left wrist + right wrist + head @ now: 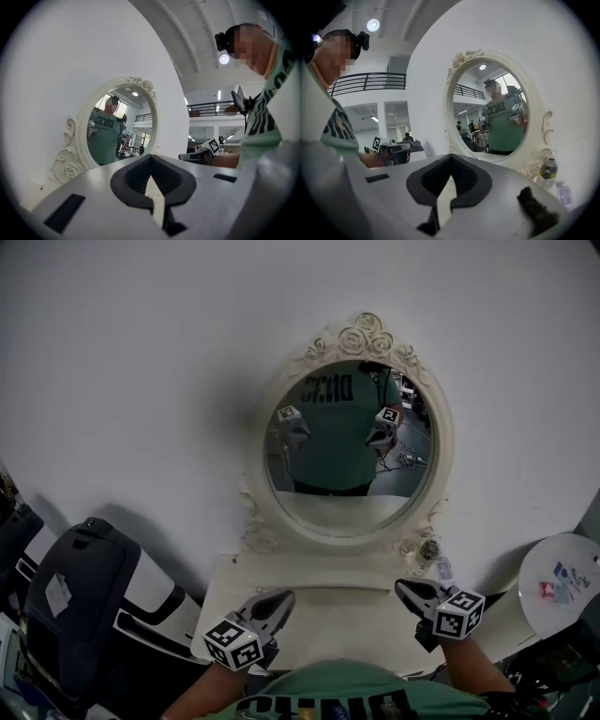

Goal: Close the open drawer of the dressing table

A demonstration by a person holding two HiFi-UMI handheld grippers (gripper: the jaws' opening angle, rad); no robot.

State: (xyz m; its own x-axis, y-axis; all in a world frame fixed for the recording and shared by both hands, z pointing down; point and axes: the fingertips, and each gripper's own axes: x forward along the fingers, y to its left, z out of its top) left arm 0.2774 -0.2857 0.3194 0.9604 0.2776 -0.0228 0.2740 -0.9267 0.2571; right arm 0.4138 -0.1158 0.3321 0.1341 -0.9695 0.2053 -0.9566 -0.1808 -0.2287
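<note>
Setting: plain white wall (141, 381) fills the upper half of the head view, open at 9 to 12 o'clock around the mirror.

Item 1, dressing table (328, 620): white top at 6 o'clock, backed against the wall. Its front edge is cut off by the person's green shirt (328, 699). Its left corner sits at 8 o'clock and its right corner at 4 o'clock. The drawer cannot be picked out in any view, so whether it is open or closed cannot be told.

Item 2, oval mirror (349, 451): cream carved frame, upright at centre, with its base on the back of the table top.

Item 3, small bottle (429, 549): stands just beside the frame's foot at 4 o'clock.

Item 4, left gripper (281, 597): at 7 o'clock over the table's left part, nose towards the mirror. The jaws are pressed together with nothing between them. Its marker cube (232, 643) is nearest the camera.

Item 5, right gripper (405, 590): at 5 o'clock over the right part, near the bottle but apart from it. The jaws likewise meet and grip nothing. Its marker cube (458, 612) is behind.

Clearance: open table top lies between the two grippers. A black chair (80, 587) crowds the table's left edge at 8 o'clock. A round side table (539, 563) stands near the right edge at 4 o'clock.
</note>
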